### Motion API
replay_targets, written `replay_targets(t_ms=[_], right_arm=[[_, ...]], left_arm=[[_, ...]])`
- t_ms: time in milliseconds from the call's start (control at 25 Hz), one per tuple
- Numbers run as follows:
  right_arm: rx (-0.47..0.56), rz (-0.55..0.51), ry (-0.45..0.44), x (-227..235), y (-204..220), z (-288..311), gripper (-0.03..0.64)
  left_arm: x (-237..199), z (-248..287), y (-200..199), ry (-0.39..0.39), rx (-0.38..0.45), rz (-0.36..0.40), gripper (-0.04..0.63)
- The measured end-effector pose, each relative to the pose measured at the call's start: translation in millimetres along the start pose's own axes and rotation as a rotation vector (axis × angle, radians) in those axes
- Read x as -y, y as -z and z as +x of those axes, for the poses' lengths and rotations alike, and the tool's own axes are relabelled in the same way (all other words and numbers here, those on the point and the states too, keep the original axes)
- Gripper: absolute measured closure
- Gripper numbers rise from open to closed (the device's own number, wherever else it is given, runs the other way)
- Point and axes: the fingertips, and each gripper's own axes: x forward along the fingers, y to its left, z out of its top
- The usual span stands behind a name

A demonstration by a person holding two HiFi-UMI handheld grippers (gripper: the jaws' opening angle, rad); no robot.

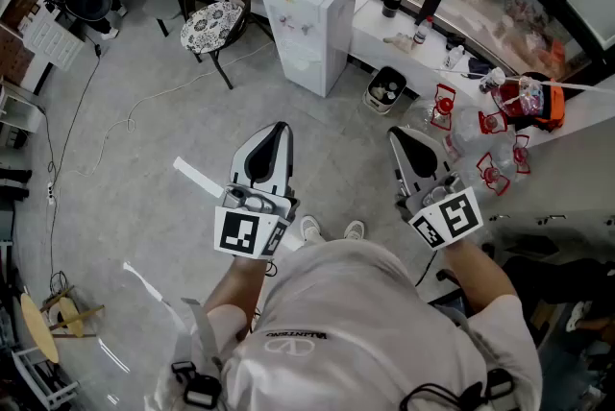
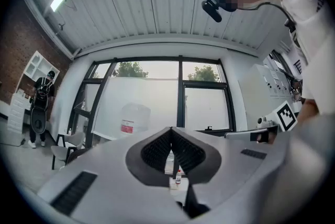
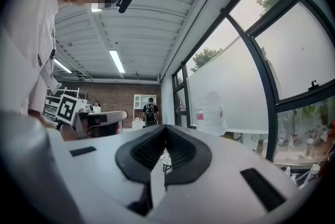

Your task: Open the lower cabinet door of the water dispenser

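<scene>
Near: left gripper (image 1: 277, 131), right gripper (image 1: 399, 136) held ahead of torso, both pressed together, pinching nothing.
Far, across floor: water dispenser (image 1: 309, 15), lower cabinet door (image 1: 296, 61) seemingly closed, untouched.
Approach step. Next: closing distance, lowering, spreading one claw at door edge.

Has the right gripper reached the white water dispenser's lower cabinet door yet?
No, the head view shows the right gripper held over grey floor, clearly short of the white box-shaped water dispenser.
</scene>
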Motion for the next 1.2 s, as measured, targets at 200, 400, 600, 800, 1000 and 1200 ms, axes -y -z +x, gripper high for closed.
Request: replay_targets(t_ms=[200, 400, 600, 800, 1000, 1200], right_arm=[[0.002, 0.002, -0.020, -12, 1, 9, 0.601], [-0.001, 0.004, -0.012, -20, 2, 22, 0.600], [0.005, -0.023, 0.018, -23, 2, 32, 0.600], [-0.010, -0.025, 0.024, -28, 8, 40, 0.600], [-0.003, -0.024, 0.015, -18, 9, 54, 0.600], [-0.001, -0.028, 0.003, 2, 12, 69, 0.600]], left_arm=[[-10, -4, 0, 0.006, 0.003, -0.003, 0.591], [-25, -8, -1, 0.026, 0.003, -0.012, 0.591], [-43, -15, 4, 0.041, 0.003, -0.014, 0.591], [-55, -17, 9, 0.036, -0.009, -0.034, 0.591], [-61, -8, 15, 0.028, -0.007, -0.042, 0.591], [-67, 9, 20, 0.014, -0.010, -0.036, 0.591]])
